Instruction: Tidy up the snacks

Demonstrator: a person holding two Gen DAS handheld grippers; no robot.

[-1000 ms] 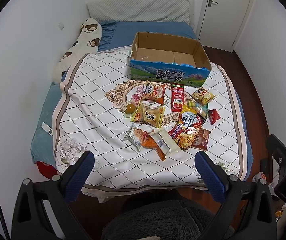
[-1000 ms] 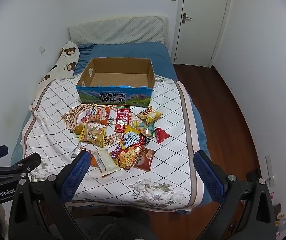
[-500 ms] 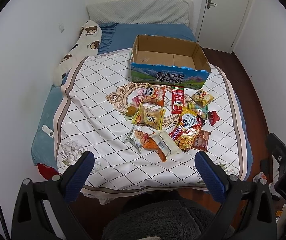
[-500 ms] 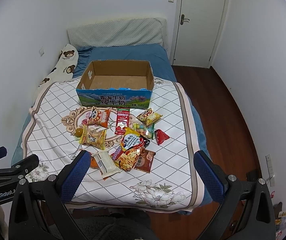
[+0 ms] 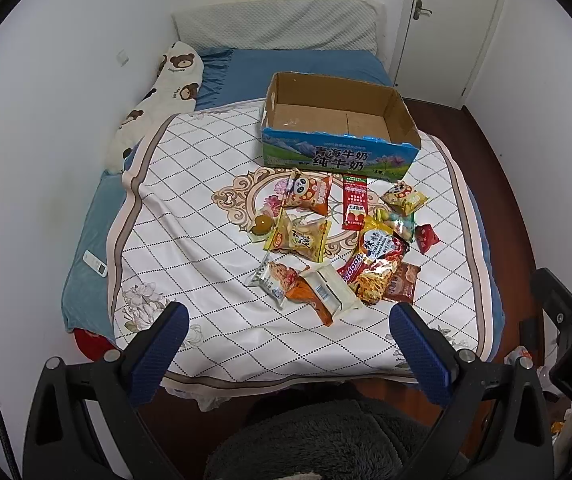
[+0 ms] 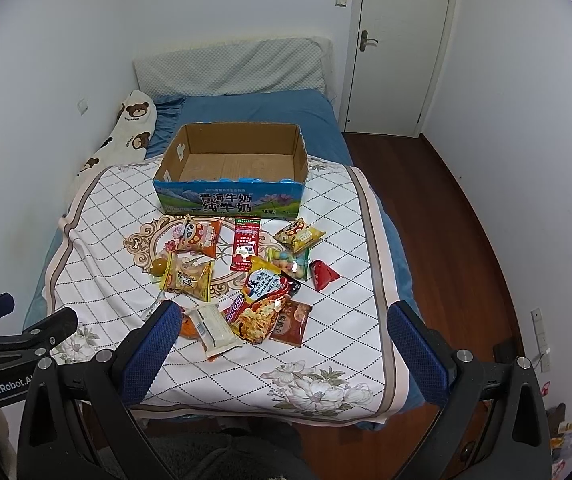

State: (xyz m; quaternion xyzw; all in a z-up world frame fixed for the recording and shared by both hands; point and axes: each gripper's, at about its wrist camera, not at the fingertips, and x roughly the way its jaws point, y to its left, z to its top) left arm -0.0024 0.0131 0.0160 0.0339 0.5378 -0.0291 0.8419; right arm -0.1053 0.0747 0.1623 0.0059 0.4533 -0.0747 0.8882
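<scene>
White walls and a closed door (image 6: pixel 402 48) enclose a bedroom in which a bed (image 5: pixel 306 68) is covered by a white diamond-patterned cloth (image 5: pixel 189 216). On this cloth, toward 12 o'clock in both wrist views, an open cardboard box (image 5: pixel 340 136) with a blue printed front is set; its interior is seen bare. A cluster of snack packets is spread just in front of the box, toward the cloth's centre. Within the cluster, a panda-printed orange packet (image 5: pixel 310 194) and a red stick packet (image 5: pixel 354 202) are placed nearest the box, with a small yellow packet (image 5: pixel 404 198) at 3 o'clock of the stick. A yellow packet (image 5: pixel 300 238) is located at 6 o'clock of the panda packet, and a round amber item (image 5: pixel 262 225) is seen touching its left edge. A white wrapped bar (image 5: pixel 332 290) and a brown packet (image 5: pixel 404 286) are found at the near edge of the cluster, and a small red packet (image 5: pixel 426 237) lies apart at 3 o'clock. The left gripper (image 5: pixel 286 342) is held above the near end of the bed with its blue pads spread wide and nothing between them. The right gripper (image 6: pixel 283 338) is likewise held with its pads wide apart and unloaded. A bear-print pillow (image 5: pixel 165 92) is placed along the wall at 10 o'clock.
</scene>
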